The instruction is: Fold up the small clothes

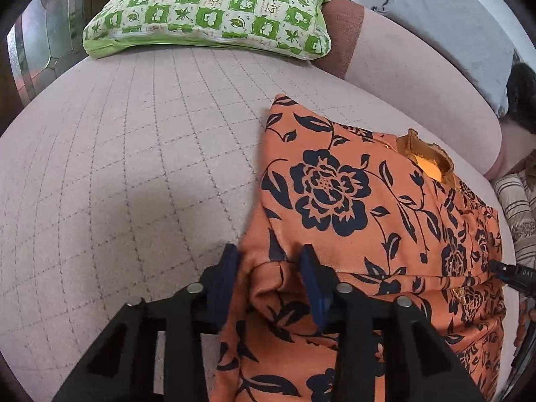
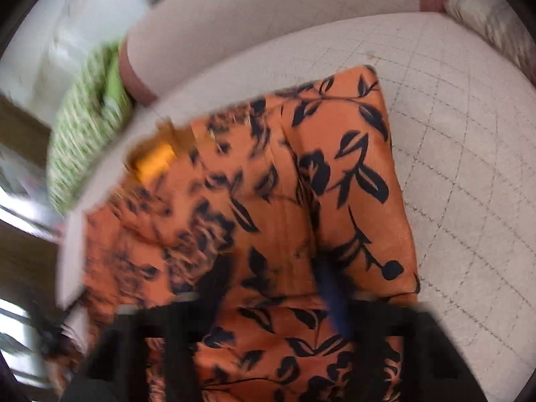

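Note:
An orange garment with black flowers [image 1: 368, 207] lies partly folded on the quilted beige sofa seat [image 1: 134, 154]. Its yellow-lined neck opening [image 1: 427, 159] points toward the backrest. My left gripper [image 1: 269, 264] has its blue fingers open, with a raised fold of the garment's left edge between them. In the right wrist view, which is motion-blurred, the garment [image 2: 301, 184] fills the middle. My right gripper [image 2: 273, 278] stands over the garment with cloth between its fingers. The right gripper's tip also shows in the left wrist view [image 1: 509, 273] at the garment's right edge.
A green and white checked pillow [image 1: 214, 10] lies at the back of the seat. A grey cushion [image 1: 452, 23] leans on the backrest. A striped cloth [image 1: 517, 207] lies at the right. The sofa seat [image 2: 469, 167] extends right of the garment.

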The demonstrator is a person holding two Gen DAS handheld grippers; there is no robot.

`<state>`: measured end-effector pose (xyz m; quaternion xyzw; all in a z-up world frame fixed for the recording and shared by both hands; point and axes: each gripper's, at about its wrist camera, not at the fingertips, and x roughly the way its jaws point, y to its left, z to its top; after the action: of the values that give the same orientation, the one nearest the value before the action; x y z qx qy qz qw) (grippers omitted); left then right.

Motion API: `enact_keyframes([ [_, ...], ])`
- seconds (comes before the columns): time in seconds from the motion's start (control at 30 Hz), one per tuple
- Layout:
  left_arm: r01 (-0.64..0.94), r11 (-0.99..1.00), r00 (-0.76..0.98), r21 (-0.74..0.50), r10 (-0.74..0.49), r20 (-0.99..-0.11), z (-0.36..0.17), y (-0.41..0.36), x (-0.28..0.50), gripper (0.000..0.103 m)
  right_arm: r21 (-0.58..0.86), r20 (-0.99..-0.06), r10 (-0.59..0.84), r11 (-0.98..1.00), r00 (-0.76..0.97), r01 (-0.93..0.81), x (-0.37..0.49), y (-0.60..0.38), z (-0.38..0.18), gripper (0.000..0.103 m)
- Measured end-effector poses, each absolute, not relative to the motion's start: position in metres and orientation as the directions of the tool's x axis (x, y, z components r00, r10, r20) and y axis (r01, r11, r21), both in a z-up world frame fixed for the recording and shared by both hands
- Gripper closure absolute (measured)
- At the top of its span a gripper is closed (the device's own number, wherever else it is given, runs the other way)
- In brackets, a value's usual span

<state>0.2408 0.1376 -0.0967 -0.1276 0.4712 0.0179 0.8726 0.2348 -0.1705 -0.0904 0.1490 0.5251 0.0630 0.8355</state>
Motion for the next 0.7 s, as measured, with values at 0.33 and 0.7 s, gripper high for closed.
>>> enact_keyframes([
  [0.33, -0.186, 0.953, 0.562, -0.241, -0.099, -0.822, -0.098, 0.141, 0.240, 0.066, 0.136, -0.879, 0.103, 0.990, 0.465, 0.037, 0.215, -0.146, -0.082, 0.044],
  [0.7, -0.191, 0.953, 0.559, -0.235, -0.092, -0.824, -0.098, 0.141, 0.243, 0.065, 0.124, -0.877, 0.091, 0.992, 0.472, 0.039, 0.300, -0.146, -0.083, 0.055],
])
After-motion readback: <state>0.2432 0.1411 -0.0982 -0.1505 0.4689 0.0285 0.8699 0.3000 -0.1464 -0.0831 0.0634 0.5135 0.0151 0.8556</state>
